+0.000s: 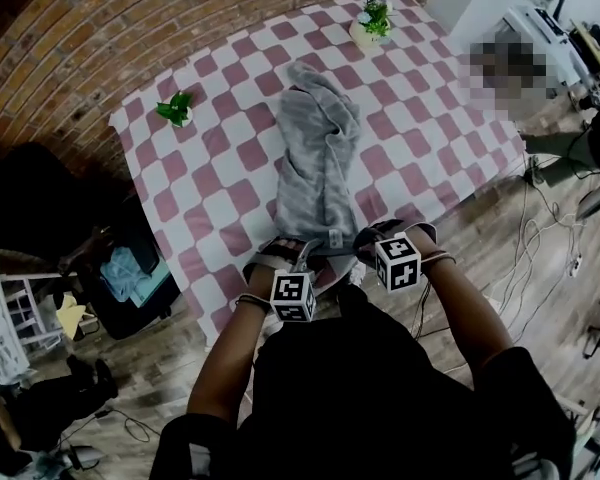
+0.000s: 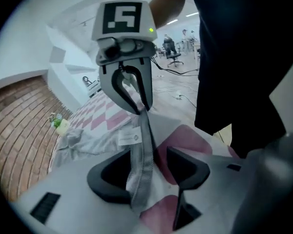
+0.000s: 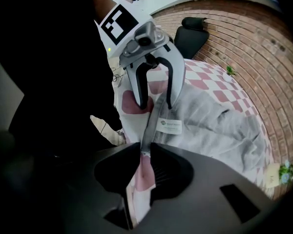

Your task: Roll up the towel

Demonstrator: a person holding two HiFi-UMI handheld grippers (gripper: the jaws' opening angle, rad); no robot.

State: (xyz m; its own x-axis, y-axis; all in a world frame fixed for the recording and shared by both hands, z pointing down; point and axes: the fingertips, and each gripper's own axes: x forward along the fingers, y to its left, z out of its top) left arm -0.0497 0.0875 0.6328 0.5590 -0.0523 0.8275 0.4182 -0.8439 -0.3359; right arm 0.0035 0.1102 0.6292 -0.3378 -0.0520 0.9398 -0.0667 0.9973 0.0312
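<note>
**Two claws at the near end of the gray towel**

A brick wall (image 1: 100, 28) runs behind a big table (image 1: 205, 313). A cloth with pink and white squares (image 1: 210, 183) covers the table.

The gray towel (image 1: 315, 163) lies in the middle of the cloth. It is long and bumpy, not flat. It runs from the far side of the table to the near edge, where the person stands. Its far end is bunched up in folds.

Both claws are at the near end of the towel, side by side and pointing down. The right claw (image 3: 145, 152) is clenched on the thick edge strip of the towel and pinches it tight. The left claw (image 2: 149, 165) is not clenched. Its two jaws stand apart. The same edge strip hangs between them and lies against one jaw, with a gap to the other jaw. The strip is pulled up off the cloth between the two claws.

One little potted plant (image 1: 372, 20) sits near the far corner of the table. Another little potted plant (image 1: 177, 109) sits by the left edge. Both are well apart from the towel.

A small white label (image 3: 169, 126) is sewn on the towel just beside the edge strip.
</note>
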